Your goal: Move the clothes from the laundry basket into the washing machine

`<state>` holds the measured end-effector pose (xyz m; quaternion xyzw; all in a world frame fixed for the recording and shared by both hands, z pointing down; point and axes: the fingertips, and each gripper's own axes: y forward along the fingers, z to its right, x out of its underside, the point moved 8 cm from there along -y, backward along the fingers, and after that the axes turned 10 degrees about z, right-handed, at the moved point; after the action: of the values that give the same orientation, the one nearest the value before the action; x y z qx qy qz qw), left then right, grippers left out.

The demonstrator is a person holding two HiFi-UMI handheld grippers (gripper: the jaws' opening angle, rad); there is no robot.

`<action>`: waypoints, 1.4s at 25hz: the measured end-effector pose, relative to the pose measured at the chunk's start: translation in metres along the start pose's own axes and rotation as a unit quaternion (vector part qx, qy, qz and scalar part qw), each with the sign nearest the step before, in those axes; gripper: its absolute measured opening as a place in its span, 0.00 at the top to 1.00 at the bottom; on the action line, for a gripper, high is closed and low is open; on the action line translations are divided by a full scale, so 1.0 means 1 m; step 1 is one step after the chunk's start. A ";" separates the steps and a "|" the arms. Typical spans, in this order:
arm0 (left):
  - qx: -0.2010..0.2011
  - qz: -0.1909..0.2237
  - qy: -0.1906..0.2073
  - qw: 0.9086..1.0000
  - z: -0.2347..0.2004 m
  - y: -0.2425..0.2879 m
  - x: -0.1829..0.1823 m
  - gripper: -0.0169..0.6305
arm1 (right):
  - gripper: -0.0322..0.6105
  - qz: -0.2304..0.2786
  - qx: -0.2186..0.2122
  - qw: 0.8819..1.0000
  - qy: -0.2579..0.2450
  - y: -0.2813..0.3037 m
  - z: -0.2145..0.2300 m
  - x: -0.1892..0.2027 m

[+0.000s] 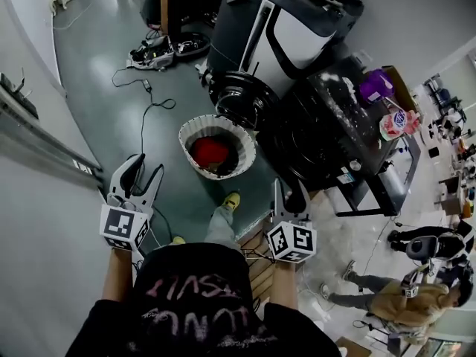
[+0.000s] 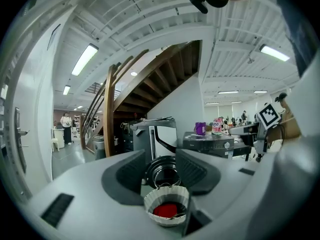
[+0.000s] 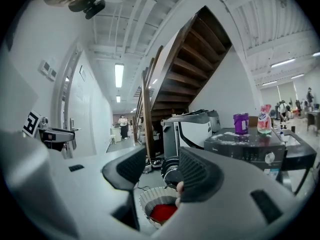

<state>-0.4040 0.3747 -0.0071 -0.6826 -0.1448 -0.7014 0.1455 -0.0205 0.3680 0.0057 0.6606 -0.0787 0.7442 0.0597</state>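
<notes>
The white laundry basket point(image 1: 187, 143) stands on the grey floor point(image 1: 97, 80), and everything else sits around it. A red garment point(image 1: 211, 152) lies inside it, on top of darker clothes. Just behind the basket is the dark washing machine point(image 1: 327, 121), its round door point(image 1: 242, 95) swung open and hanging right at the basket's far rim. A purple container point(image 1: 375, 86) stands on top of the machine, well beyond the basket.

The person stands on the near side of the basket, one yellow shoe point(image 1: 232, 199) just short of it. The left gripper point(image 1: 146, 168) hangs to the near left of the basket with its jaws apart and nothing between them. The right gripper point(image 1: 290, 192) hangs to the near right, jaws likewise apart and empty. Both point toward the basket without touching it.
</notes>
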 end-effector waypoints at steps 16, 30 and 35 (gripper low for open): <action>0.022 -0.066 0.000 0.998 -0.006 0.195 0.025 0.69 | 0.62 -0.039 -0.024 0.998 0.036 0.165 0.109 0.032; 0.023 -0.108 -0.008 0.994 0.009 0.335 0.033 0.69 | 0.62 -0.083 -0.072 0.992 0.065 0.286 0.186 0.060; 0.023 -0.118 -0.020 0.993 -0.011 0.347 0.044 0.69 | 0.62 -0.093 -0.071 0.989 0.085 0.301 0.179 0.068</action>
<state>-0.2756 0.0523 0.0386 -0.6708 -0.2432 -0.6967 0.0746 0.0873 0.0364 0.0823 0.5931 -0.0643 0.7817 0.1817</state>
